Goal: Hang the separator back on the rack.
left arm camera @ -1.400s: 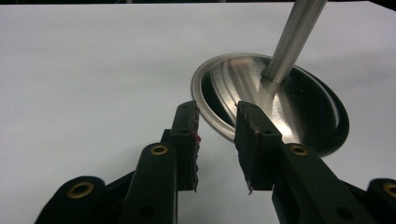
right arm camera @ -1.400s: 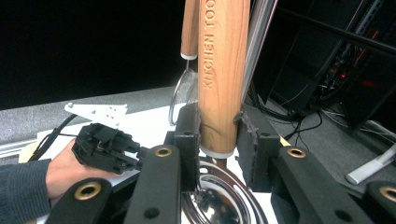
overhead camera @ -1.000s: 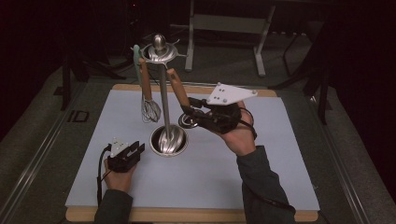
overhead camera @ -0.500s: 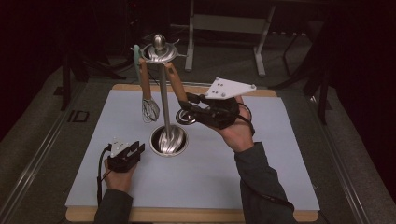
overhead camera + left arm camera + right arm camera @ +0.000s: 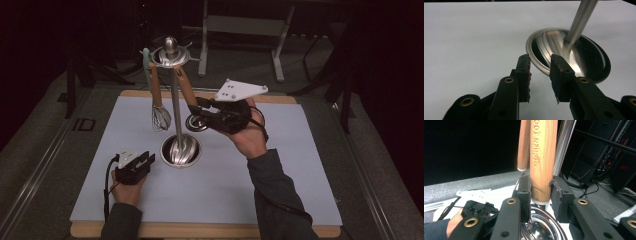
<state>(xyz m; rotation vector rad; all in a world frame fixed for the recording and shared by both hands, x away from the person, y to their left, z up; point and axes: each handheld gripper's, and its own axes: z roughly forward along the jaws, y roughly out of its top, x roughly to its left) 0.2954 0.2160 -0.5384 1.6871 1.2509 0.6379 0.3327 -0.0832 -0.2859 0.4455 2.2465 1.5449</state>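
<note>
Your mat (image 5: 260, 195) lies open in front; the rack pole (image 5: 176, 112) and hanging whisk (image 5: 160, 117) block the centre.

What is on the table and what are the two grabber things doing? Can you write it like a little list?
stand: metal utensil rack, round base on the white mat
hanging: whisk with wooden handle
right gripper: jaws closed on the wooden handle of a utensil hanging on the rack
left gripper: open, nothing between the jaws, low on the mat beside the rack's base
</note>
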